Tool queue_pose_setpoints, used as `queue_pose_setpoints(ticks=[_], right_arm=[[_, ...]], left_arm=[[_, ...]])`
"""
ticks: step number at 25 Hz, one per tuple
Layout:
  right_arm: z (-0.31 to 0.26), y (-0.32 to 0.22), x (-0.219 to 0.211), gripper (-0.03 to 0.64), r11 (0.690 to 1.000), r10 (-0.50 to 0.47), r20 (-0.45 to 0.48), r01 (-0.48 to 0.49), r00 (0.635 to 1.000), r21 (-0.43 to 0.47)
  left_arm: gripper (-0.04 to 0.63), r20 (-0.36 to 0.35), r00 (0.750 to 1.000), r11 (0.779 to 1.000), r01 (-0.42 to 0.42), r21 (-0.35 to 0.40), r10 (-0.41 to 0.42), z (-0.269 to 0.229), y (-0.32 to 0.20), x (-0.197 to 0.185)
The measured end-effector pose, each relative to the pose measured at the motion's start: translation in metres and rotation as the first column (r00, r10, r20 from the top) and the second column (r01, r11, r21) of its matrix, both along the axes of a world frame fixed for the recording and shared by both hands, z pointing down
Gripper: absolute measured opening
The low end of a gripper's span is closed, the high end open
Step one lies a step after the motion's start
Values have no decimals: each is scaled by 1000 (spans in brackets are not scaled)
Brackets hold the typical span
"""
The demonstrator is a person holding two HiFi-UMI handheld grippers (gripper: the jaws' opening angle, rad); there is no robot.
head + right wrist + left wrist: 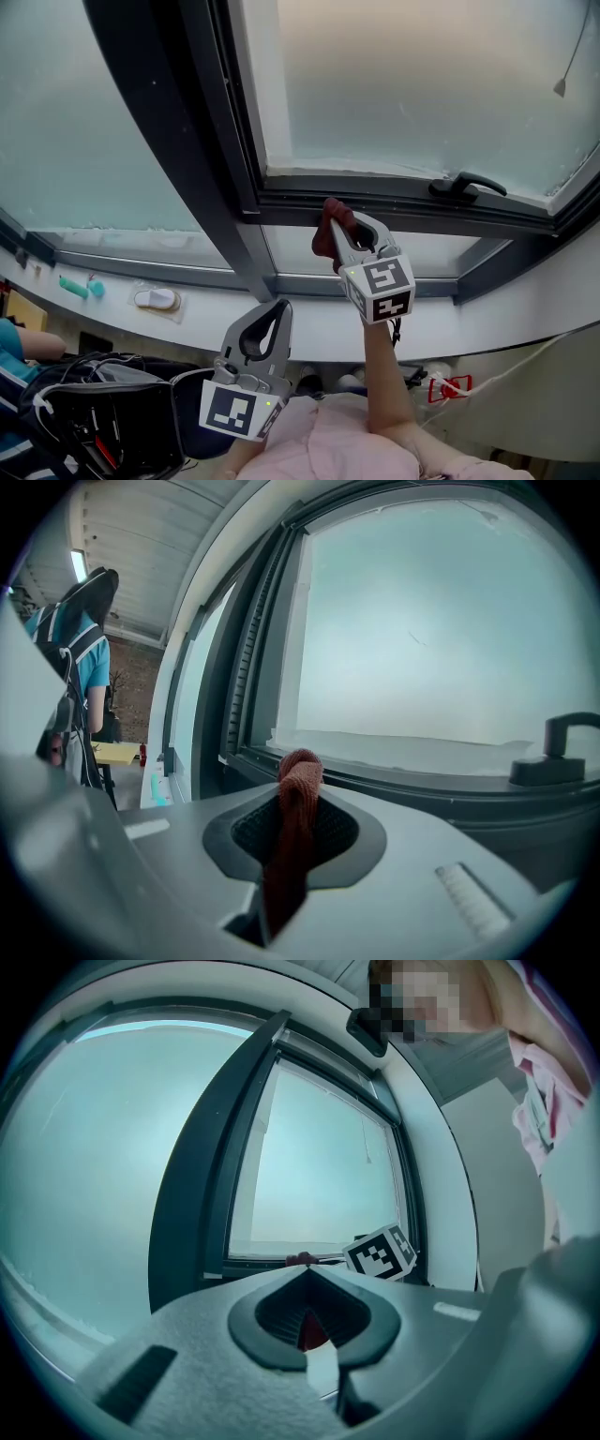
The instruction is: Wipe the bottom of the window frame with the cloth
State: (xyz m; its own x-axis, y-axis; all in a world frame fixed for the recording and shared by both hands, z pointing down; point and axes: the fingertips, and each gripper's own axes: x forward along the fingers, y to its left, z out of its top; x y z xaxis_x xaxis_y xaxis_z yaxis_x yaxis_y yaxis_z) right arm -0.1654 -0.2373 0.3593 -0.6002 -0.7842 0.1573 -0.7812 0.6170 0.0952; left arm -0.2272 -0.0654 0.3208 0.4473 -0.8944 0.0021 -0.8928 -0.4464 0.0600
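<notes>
A dark red cloth [328,228] is bunched between the jaws of my right gripper [349,231], which is shut on it. The cloth's end presses against the dark bottom rail of the window frame [394,201], left of the black window handle [466,184]. In the right gripper view the cloth [292,846] sticks up past the jaw tips just in front of the frame's bottom rail [422,785]. My left gripper [274,317] hangs lower and to the left, below the sill, shut with nothing in it. From its own view the left gripper [307,1275] faces the window.
A white sill [225,314] runs under the windows, carrying a teal object [80,286] and a small wrapped item [157,299] at the left. A dark backpack [103,403] sits at lower left. A person in a blue shirt [80,667] stands far left.
</notes>
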Motion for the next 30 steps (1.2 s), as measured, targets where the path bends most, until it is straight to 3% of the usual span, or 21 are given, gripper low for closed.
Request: queue_pose_setpoints(ticks=[30], right_arm=[[-2, 4, 23, 52, 1000, 12, 10, -12, 1000, 16]], left_arm=[[0, -29, 999, 999, -22, 29, 23, 1, 2, 14]])
